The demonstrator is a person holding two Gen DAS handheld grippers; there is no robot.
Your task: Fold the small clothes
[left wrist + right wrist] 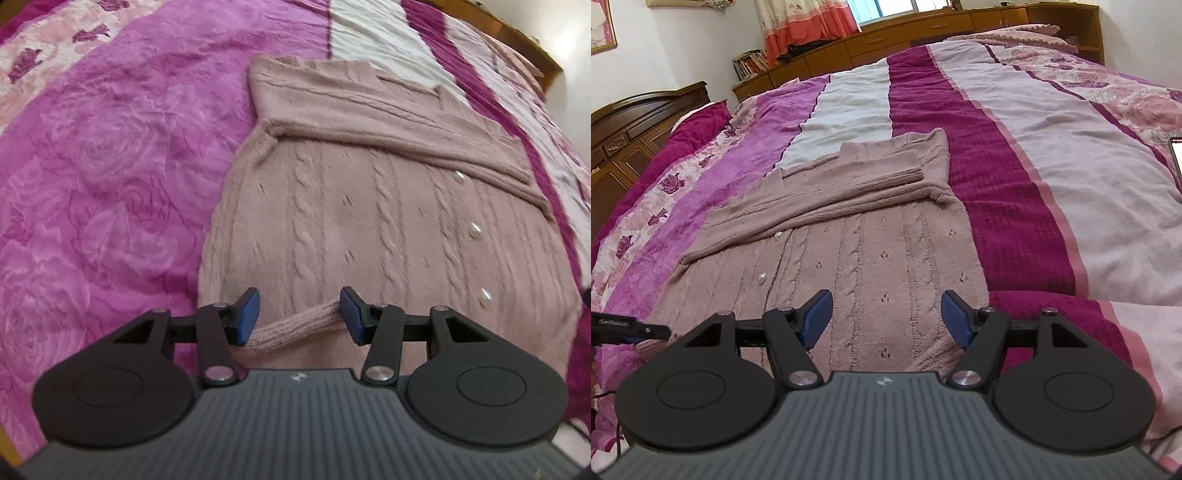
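Cardigan [369,221] hem under housing | left tongs [300,317] grip ribbed hem | right tongs [886,319] apart, empty

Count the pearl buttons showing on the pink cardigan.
3 in the left wrist view, in a line down the cardigan: upper, middle, lower. More may hide under the folded sleeve.

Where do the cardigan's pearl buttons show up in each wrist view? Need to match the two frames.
Left wrist: the pearl buttons run down the right part of the pink cardigan, right of the gripper.
Right wrist: the same buttons sit left of centre, above the left finger.
Shared landmark: the folded sleeve lying across the cardigan, just beyond the buttons in both.
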